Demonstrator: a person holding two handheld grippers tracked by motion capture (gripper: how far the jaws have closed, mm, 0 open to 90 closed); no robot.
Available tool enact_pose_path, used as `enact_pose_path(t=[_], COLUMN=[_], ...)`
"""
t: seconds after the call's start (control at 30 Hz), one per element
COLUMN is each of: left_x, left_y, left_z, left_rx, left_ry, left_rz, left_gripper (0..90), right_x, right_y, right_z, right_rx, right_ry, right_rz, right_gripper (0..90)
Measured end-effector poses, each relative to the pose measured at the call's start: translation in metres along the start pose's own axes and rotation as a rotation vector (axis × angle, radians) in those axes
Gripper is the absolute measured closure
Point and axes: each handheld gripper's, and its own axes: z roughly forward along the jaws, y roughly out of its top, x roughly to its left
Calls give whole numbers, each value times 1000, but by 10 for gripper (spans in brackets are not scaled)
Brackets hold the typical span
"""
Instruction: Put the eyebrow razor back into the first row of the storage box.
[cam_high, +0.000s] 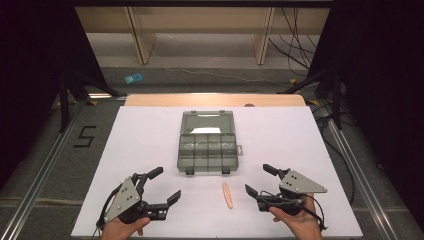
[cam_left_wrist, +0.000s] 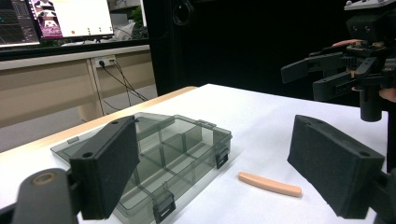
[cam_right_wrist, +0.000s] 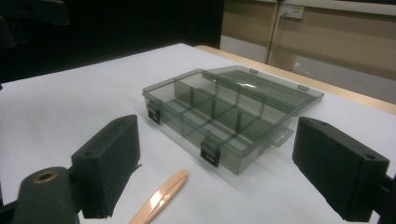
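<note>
Taking the clear grey compartment box (cam_high: 208, 148) at the middle of the white table cover (cam_high: 145, 135) as the landmark, the left gripper (cam_high: 162, 182) sits nearer the person than the box and off its left corner, held in the person's left hand (cam_high: 121, 227), its jaws spread wide with nothing between them. In the left gripper view the box (cam_left_wrist: 154, 158) lies just beyond the left jaw, its lid folded back flat on the far side and its two dark latches facing the near edge. Next, just short of the box's near right corner and a little apart from it, lie the peach-coloured tweezers (cam_high: 228, 194), flat on the cover and touched by neither gripper; they also lie between the two grippers, and in the left gripper view the tweezers (cam_left_wrist: 270, 184) show between the jaws but farther off. Further right, below the box's right side, the right gripper (cam_high: 260, 179) rests in the right hand (cam_high: 298, 224), its jaws likewise wide apart and empty.
</note>
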Motion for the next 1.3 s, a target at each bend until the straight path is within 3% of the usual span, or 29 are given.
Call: enact_pose_path(t=[0.27,0.5,0.63,0.7,0.83,0.97,1.17,1.3], left_x=[0,0,0,0,0,0,0,0], left_y=[0,0,0,0,0,0,0,0], left_z=[0,0,0,0,0,0,0,0], left_rx=[0,0,0,-1,0,0,1,2], left_ry=[1,0,0,0,0,0,0,1], left_rz=[2,-1,0,-1,-1,0,-2,1], left_gripper=[155,155,155,155,155,155,155,155], right_x=[1,3,1,2,2,4,6,7], right_y=[0,0,0,0,2,3,9,14], right_z=[2,1,2,2,2,4,6,10], right_rx=[9,24,40,43,91,89,101,149], right_ry=[23,7,-7,-8,-18,-16,12,38], right_rz=[2,-2,-32,-17,-46,-54,-61,-69], right_gripper=[162,168,178,178,178,178,175,160])
